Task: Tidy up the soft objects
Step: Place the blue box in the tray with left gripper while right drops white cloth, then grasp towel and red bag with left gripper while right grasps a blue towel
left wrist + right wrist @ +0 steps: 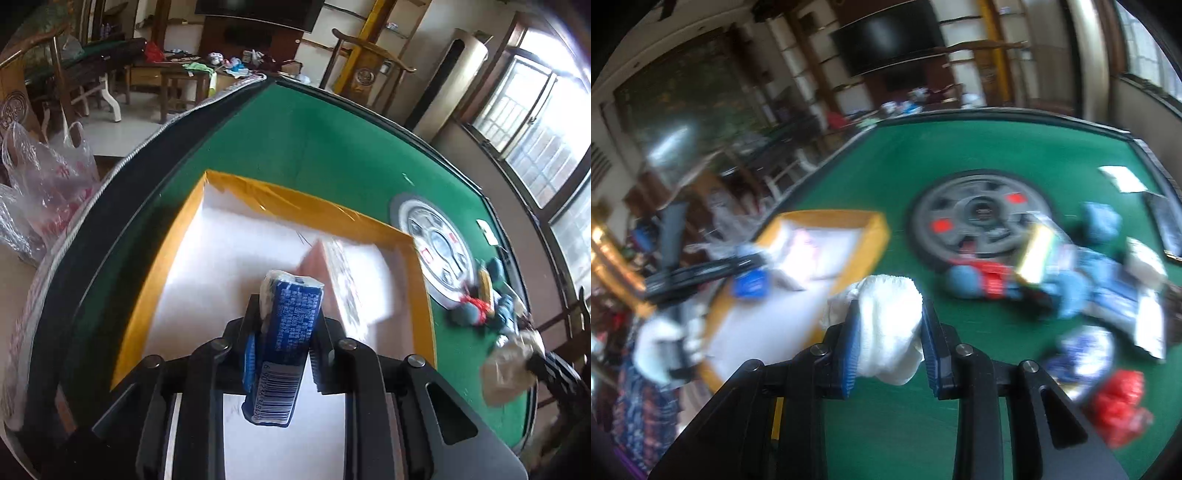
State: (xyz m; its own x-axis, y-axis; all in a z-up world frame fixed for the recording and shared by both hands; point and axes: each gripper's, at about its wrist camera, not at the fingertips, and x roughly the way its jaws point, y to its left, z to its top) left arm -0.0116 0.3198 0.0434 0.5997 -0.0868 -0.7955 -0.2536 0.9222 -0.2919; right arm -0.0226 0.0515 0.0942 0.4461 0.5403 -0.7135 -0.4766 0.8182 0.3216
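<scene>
Our left gripper (284, 332) clasps the blue tissue pack (284, 332), long axis along the fingers, above the yellow-rimmed box (295, 203). Our right gripper (888, 328) grips a white cloth (888, 321) over the green table (923, 155); the box lies to its left, nearer our left hand.

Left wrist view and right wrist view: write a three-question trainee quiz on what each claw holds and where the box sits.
1. True or false: the left claw grips a blue tissue pack above the yellow-rimmed box.
2. What does the right claw hold?
A. a red bag
B. a white cloth
C. a blue pouch
3. Fill in: the pile of soft items lies on the ______ table top, beside the round centre panel.

Key
1. True; the pack is pinched between the fingers over the box's white floor.
2. B, the white cloth.
3. Green: the green table.
</scene>
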